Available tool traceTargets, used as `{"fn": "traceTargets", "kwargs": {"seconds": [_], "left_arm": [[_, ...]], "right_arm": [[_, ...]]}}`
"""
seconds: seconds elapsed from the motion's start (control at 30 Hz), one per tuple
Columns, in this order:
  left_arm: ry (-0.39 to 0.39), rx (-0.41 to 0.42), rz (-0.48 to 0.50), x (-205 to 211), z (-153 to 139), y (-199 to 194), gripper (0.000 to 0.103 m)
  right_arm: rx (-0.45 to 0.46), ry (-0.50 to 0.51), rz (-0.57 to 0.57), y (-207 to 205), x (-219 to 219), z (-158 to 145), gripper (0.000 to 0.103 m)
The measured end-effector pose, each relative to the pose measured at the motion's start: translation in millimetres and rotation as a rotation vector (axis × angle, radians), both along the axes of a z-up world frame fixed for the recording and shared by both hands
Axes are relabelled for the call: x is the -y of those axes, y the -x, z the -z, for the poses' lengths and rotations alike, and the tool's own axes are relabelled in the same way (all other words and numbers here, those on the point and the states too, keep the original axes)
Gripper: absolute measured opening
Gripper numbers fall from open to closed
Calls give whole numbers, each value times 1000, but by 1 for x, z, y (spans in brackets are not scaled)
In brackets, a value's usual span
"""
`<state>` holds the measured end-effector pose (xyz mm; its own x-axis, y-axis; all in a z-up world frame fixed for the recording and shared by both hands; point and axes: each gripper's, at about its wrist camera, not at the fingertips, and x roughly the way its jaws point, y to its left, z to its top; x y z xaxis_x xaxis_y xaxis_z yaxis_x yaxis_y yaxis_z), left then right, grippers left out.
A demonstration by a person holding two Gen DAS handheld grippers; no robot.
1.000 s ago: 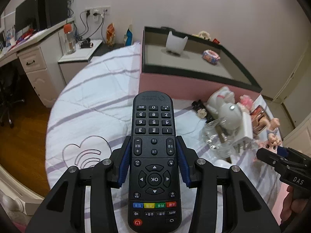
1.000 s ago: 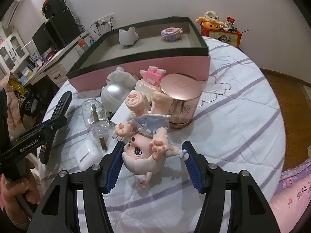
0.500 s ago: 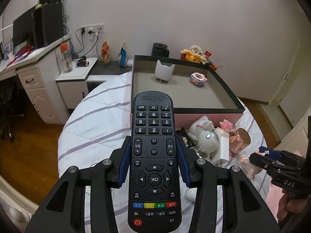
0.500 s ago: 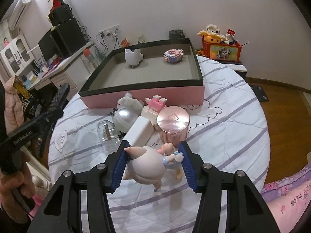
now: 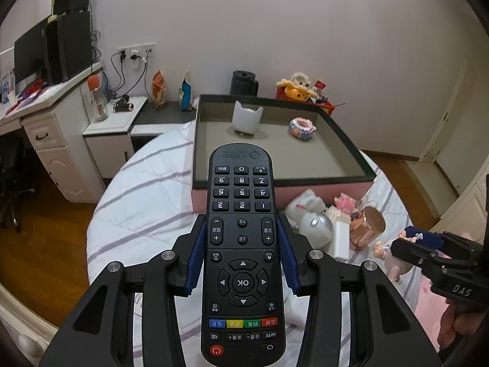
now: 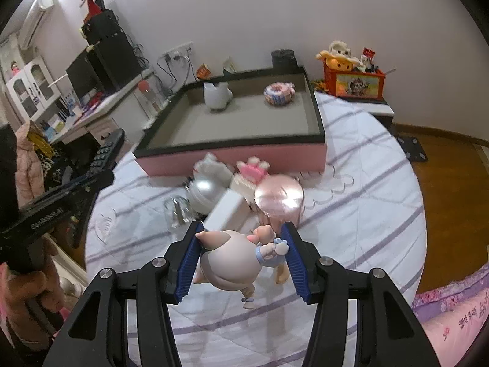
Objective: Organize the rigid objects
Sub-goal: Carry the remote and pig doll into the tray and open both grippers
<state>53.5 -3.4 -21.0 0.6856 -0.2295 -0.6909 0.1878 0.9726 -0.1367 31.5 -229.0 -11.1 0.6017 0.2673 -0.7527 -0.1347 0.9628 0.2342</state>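
Remote control point(image 5: 242, 253): black, gripped lengthwise between the blue pads of the left gripper point(image 5: 241, 255), number keys pointing away from the camera and the red power button nearest it; it is held in the air above the bed point(image 5: 143, 202).
Left gripper jaws: pinching the remote control at its middle, one pad on each long edge.
Pig figurine point(image 6: 235, 263): pink, with a light blue collar, lying sideways between the pads of the right gripper point(image 6: 241, 260), lifted off the bed cover.
Right gripper jaws: pinching the pig figurine, left pad at its ear, right pad at its front trotter.
Tray point(image 6: 316, 113): large shallow box with pink sides, black rim and grey floor, resting on the far part of the bed.
In the tray: a white cat-eared cup point(image 5: 247, 118) near the back, upright, and a small striped ring-shaped toy point(image 6: 279, 92) to its right, the two well apart.
Pile on the bed: just in front of the tray's near wall lie a rose-gold round tin point(image 6: 279, 198), a white box point(image 6: 227, 212), a pink block toy point(image 6: 252, 168), a white plush toy point(image 5: 305, 206), a silver-domed item point(image 6: 203, 192) and a clear glass jar point(image 6: 178, 214), crowded together and touching.
Bed cover: white with thin purple stripes.
Around: a white desk point(image 5: 45, 122) with a monitor stands left of the bed; an orange toy crate point(image 6: 354, 84) sits beyond the tray.
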Motion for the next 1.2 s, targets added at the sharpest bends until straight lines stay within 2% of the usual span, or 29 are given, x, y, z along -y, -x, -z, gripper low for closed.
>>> {"fn": "traceTargets", "kwargs": {"seconds": [0.23, 0.43, 0.6, 0.8, 1.0, 1.17, 1.2], "left_arm": [[-10, 44, 16, 11, -34, -27, 44], [-17, 44, 25, 28, -51, -79, 44], [-39, -25, 19, 41, -33, -133, 44], [-65, -138, 16, 51, 11, -188, 44], [-86, -210, 14, 58, 44, -214, 44], [-114, -246, 0, 61, 56, -219, 45], [-120, -248, -6, 61, 56, -219, 49]], "right_arm": [[103, 22, -27, -30, -4, -50, 53], [127, 46, -36, -96, -4, -72, 53], [62, 51, -58, -164, -12, -54, 53], [-58, 56, -60, -223, -14, -6, 53], [-131, 79, -49, -244, -13, 26, 53], [-134, 113, -51, -249, -17, 27, 55], [-135, 126, -50, -248, -18, 28, 55]]}}
